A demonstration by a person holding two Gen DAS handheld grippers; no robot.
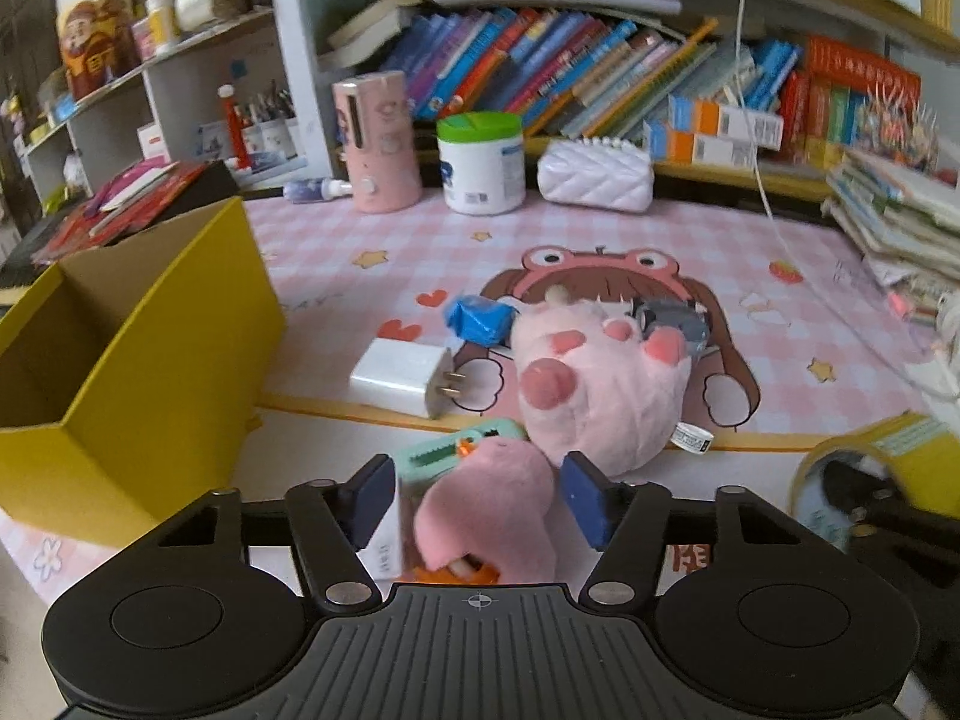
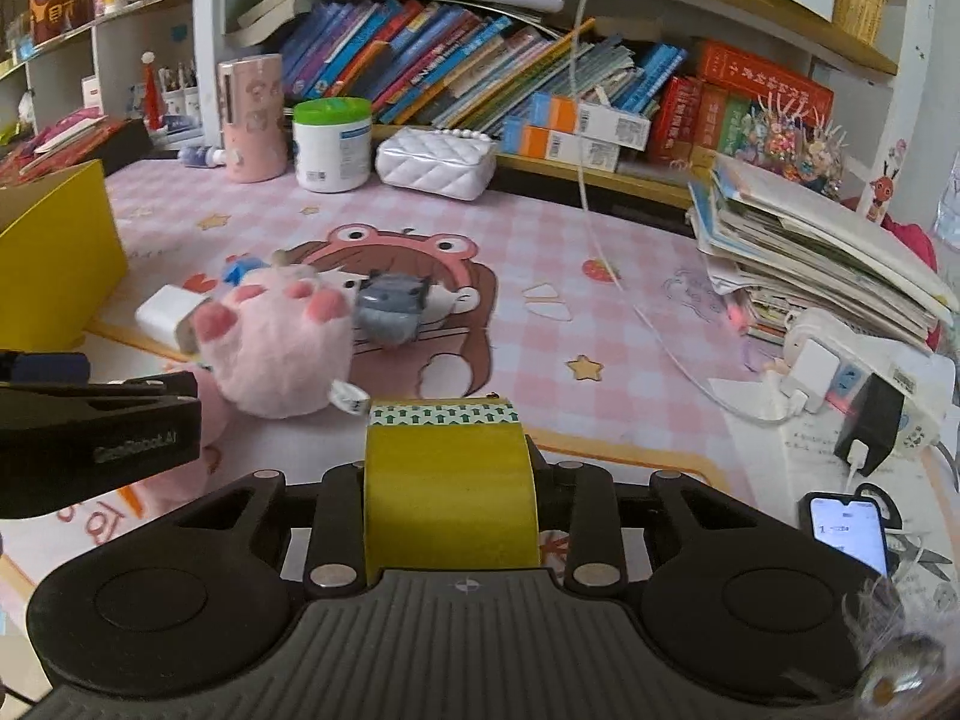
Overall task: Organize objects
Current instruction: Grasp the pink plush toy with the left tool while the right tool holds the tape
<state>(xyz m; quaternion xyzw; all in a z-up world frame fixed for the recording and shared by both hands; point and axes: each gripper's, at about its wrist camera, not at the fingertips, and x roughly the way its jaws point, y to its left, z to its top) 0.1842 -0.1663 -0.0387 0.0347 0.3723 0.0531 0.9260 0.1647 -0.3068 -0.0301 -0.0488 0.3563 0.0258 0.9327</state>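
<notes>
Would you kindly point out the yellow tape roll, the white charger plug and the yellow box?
yellow tape roll [image 2: 450, 492], right wrist view, on its broad outer band.
white charger plug [image 1: 399, 375], left wrist view, on its white body.
yellow box [image 1: 180, 330], left wrist view, on its outer side wall.

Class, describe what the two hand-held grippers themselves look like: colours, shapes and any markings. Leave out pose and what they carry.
Both hand-held grippers share a black ribbed body with two round discs, silver rivets and a small crosshair mark. The left hand-held gripper has dark blue rectangular finger pads. On the right hand-held gripper the pads are hidden. Seen from the right wrist, the left one's side bears faint embossed lettering. No cables or sleeves are visible.
</notes>
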